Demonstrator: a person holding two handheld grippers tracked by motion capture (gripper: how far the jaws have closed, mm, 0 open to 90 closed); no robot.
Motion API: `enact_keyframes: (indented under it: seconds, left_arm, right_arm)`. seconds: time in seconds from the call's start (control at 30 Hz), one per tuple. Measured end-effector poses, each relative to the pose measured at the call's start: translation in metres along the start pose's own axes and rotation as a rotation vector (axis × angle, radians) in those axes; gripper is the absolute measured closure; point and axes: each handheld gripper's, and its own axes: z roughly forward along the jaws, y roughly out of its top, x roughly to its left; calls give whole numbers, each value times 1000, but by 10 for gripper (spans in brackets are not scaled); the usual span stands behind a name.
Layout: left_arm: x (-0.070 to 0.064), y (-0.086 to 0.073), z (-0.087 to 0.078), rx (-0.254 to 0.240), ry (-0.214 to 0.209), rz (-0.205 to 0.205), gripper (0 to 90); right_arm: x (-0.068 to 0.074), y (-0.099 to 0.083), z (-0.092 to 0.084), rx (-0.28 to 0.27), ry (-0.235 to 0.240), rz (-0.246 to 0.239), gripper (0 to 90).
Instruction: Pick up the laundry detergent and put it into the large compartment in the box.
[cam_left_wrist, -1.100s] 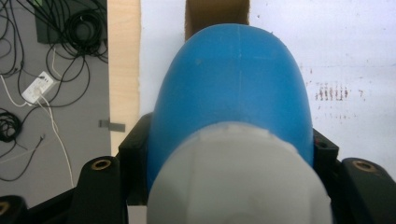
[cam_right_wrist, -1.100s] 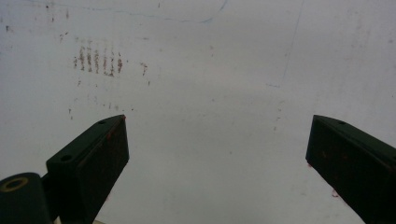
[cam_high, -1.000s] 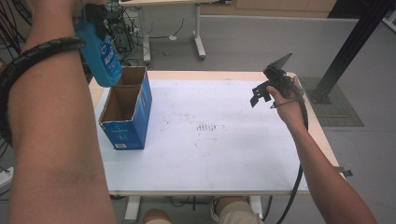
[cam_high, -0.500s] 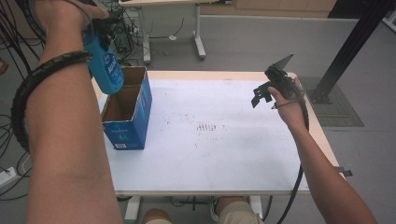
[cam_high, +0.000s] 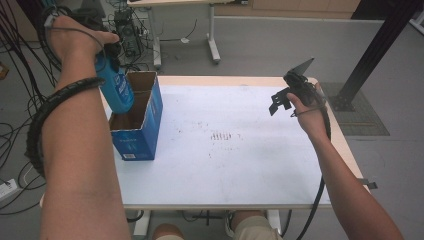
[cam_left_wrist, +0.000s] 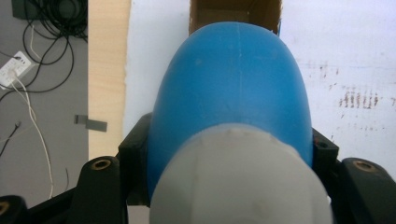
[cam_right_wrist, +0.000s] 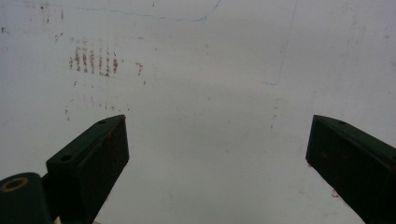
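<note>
Box: the blue cardboard box (cam_high: 137, 120) stands open-topped at the left side of your table (cam_high: 240, 165); its brown inside looks bare as far as you can see past the bottle.
Bottle: your left tongs (cam_high: 107, 62) are pinching the blue bottle (cam_high: 116, 86), which hangs tilted over the box's opening, its lower end at the rim.
Bottle looks: smooth blue plastic with a rounded shoulder, a pale grey cap and a printed label on its side.
Left gripper view: you see the grey cap (cam_left_wrist: 240, 179) up close, the blue body (cam_left_wrist: 233, 88) clamped between both jaws, and the box mouth (cam_left_wrist: 233, 13) just beyond it.
Right gripper view: your right tongs (cam_right_wrist: 217, 154) are spread wide with nothing between them, over bare white table with rusty smudges (cam_right_wrist: 93, 59).
High view: your right tongs (cam_high: 287, 95) hang above the table's far right side, well apart from the box.
</note>
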Motion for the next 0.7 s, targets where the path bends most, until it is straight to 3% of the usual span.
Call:
enact_keyframes:
  seconds: [0.7]
  left_arm:
    - [-2, -4, 67, 32, -20, 17, 375]
  right_arm:
    - [3, -1, 0, -1, -10, 3, 60]
